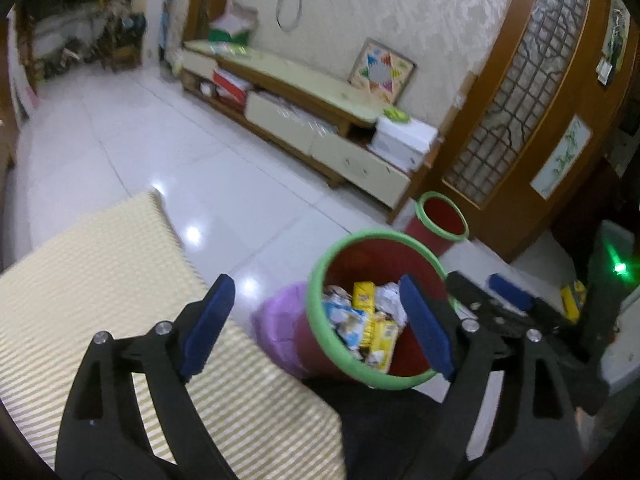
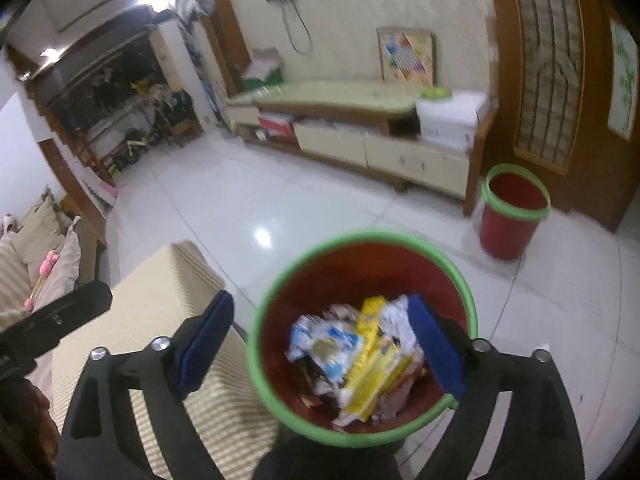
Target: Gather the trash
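Both tongs stand wide and empty: the left tongs (image 1: 316, 326) and right tongs (image 2: 324, 344) hang above the near bin (image 2: 362, 438), a sign, likely, that each has let its load go. The trash (image 2: 360, 356) — yellow and blue-white wrappers, crumpled paper — lies in the bin's bottom, so the drop seems done. That bin stands on the floor (image 1: 132, 152) just beside the striped counter (image 1: 100, 280), handy for both hands. A second bin (image 2: 514, 208) stands well apart, by the door — apparently empty.
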Motion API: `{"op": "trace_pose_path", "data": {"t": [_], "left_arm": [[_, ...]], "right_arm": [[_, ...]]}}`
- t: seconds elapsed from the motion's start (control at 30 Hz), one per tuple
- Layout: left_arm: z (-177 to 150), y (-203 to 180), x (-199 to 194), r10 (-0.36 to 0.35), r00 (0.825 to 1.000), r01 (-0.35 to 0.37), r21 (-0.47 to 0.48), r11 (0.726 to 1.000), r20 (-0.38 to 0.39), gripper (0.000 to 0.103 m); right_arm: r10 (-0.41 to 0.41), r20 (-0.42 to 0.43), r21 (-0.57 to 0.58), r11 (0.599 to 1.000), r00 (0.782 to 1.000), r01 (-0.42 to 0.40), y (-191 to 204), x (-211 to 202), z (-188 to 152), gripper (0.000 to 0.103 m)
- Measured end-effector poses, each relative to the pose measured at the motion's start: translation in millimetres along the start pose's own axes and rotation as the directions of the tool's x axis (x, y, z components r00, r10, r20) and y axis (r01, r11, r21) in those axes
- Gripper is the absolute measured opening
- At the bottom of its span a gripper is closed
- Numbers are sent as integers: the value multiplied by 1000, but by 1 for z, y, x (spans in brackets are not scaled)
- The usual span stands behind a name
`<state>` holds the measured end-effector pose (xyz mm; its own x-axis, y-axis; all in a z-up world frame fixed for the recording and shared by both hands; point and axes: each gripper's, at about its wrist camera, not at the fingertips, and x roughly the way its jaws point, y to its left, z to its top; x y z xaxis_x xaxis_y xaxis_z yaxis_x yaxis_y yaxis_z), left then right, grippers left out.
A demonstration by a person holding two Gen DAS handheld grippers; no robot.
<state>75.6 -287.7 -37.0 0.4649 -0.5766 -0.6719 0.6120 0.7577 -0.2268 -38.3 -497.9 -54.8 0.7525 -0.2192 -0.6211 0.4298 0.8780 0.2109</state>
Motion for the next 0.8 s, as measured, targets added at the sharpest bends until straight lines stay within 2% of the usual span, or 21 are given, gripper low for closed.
{"op": "trace_pose_path", "data": {"t": [0.1, 0.13, 0.2, 0.23, 0.3, 0.33, 0.37, 0.43, 0.5, 0.6, 0.63, 0.67, 0.73, 0.8], "left_arm": [[0, 11, -38, 48, 995, -48, -3, 999, 91, 94], [0, 17, -54, 68, 989, -67, -13, 998, 128, 97], [-1, 28, -81, 95, 977, -89, -42, 995, 191, 97], [-2, 34, -96, 114, 966, -102, -64, 993, 230, 97], [-5, 43, -123, 174, 934, -148, -105, 983, 312, 97], [-5, 45, -131, 198, 921, -170, -112, 979, 336, 97], [-7, 47, -141, 233, 900, -205, -112, 972, 369, 98], [-9, 46, -153, 273, 875, -263, -79, 961, 399, 98], [-11, 43, -157, 335, 858, -351, -32, 936, 389, 98], [-16, 42, -160, 388, 832, -416, -18, 909, 397, 98], [-18, 44, -162, 390, 832, -415, -24, 909, 393, 98], [-19, 46, -162, 380, 842, -398, -33, 917, 383, 98], [-18, 54, -164, 335, 873, -340, -51, 939, 355, 98], [-18, 63, -166, 309, 890, -301, -78, 951, 336, 98]], "right_arm": [[39, 146, -50, 998, 988, -32, 28, -34, 5, 96], [63, 233, -76, 996, 970, -47, 42, -52, 4, 96], [50, 328, -92, 996, 943, -21, 61, -69, 4, 96], [14, 387, -86, 996, 922, 21, 74, -78, 0, 96], [-3, 451, -64, 997, 892, 35, 85, -86, -8, 96], [-30, 435, -66, 996, 900, 64, 96, -86, -10, 96], [-37, 409, -83, 994, 912, 77, 102, -85, -10, 96], [-20, 346, -148, 986, 938, 76, 119, -79, -13, 96], [0, 334, -175, 983, 943, 62, 130, -79, -19, 96], [22, 331, -179, 983, 943, 40, 143, -83, -25, 96], [35, 320, -183, 983, 947, 26, 147, -83, -26, 96], [42, 314, -187, 982, 948, 18, 150, -82, -27, 96], [52, 312, -198, 980, 949, 12, 157, -85, -29, 96], [58, 318, -212, 977, 946, 11, 165, -89, -30, 96]]}}
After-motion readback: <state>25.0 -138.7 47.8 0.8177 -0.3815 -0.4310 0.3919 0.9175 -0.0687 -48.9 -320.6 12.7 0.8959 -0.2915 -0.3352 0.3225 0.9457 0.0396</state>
